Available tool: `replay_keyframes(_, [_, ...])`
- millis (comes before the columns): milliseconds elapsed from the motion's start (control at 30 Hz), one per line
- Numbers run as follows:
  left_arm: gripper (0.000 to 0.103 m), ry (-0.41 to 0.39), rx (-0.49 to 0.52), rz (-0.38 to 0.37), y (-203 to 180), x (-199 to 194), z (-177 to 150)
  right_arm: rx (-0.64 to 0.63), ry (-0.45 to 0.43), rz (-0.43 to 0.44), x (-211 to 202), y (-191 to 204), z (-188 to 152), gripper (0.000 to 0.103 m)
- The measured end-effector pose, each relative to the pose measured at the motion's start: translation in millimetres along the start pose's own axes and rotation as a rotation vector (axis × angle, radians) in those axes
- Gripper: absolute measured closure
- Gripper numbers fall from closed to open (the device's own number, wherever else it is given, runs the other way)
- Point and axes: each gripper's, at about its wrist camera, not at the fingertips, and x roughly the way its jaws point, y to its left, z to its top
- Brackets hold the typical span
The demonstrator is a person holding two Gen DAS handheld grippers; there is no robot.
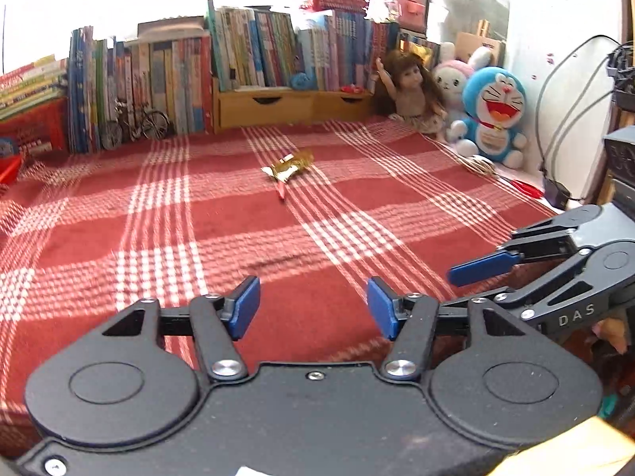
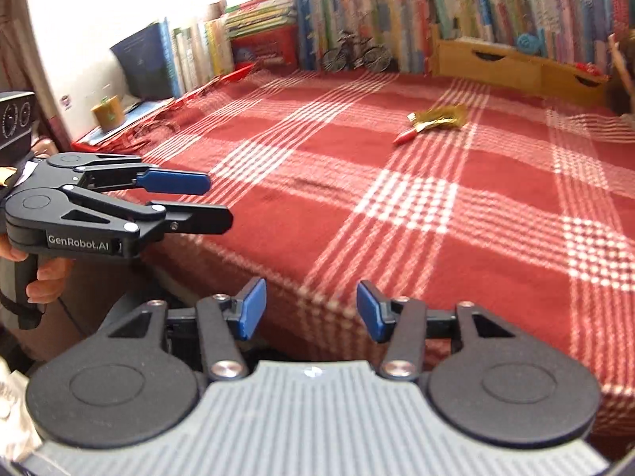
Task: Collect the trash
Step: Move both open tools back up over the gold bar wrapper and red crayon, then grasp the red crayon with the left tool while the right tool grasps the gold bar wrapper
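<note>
Only left cam shows dolls (image 1: 412,91); both claws (image 1: 313,311) (image 2: 311,309) released, empty.

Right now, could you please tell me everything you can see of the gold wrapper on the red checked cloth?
The gold wrapper is a crumpled, shiny, foil-like piece with a paler, whitish end. It lies flat and loose on the cloth, across a band of white stripes, well beyond both grippers. A small red piece sticks out beside it towards the camera; whether the two are joined I cannot tell. Nothing else touches it, and neither gripper is near it.
</note>
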Motion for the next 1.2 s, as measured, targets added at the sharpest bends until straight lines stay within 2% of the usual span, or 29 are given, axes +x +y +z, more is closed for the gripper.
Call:
replay_keyframes(167, [0.030, -0.016, -0.034, 0.033, 10.8, 32.5, 18.3, 0.037, -0.032, -0.126, 10.4, -20.9, 19.2, 0.031])
replay_keyframes(300, [0.029, 0.009, -0.070, 0.062, 19.4, 66.1, 32.7, 0.091, -0.047, -0.201, 29.3, -42.9, 37.1, 0.029])
replay_keyframes(533, [0.029, 0.021, -0.103, 0.102, 27.6, 117.2, 60.7, 0.148, -0.068, -0.256, 62.7, -69.7, 72.1, 0.028])
replay_keyframes(700, [0.034, 0.026, -0.116, 0.112, 30.8, 151.3, 83.2, 0.195, -0.073, -0.257, 79.1, -87.4, 97.8, 0.028])
replay_keyframes(800, [0.042, 0.028, -0.140, 0.102, 34.1, 174.1, 94.5, 0.210, -0.074, -0.270, 87.3, -97.8, 114.0, 0.028])
replay_keyframes(967, [0.062, 0.067, -0.176, 0.105, 35.7, 214.5, 105.5, 0.263, -0.064, -0.263, 101.5, -118.1, 138.9, 0.028])
replay_keyframes(1100, [0.074, 0.115, -0.188, 0.062, 33.3, 242.3, 103.9, 0.317, -0.042, -0.246, 117.1, -134.5, 152.0, 0.028])
replay_keyframes(1133, [0.085, 0.129, -0.195, 0.058, 33.3, 248.9, 102.7, 0.333, -0.034, -0.242, 122.3, -138.6, 154.3, 0.028])
replay_keyframes(1167, [0.093, 0.146, -0.214, 0.057, 34.5, 255.3, 100.9, 0.349, -0.024, -0.237, 128.0, -142.5, 156.3, 0.028])
replay_keyframes(1200, [0.093, 0.158, -0.248, 0.047, 37.3, 260.1, 98.2, 0.365, -0.018, -0.232, 133.3, -145.9, 157.7, 0.028])
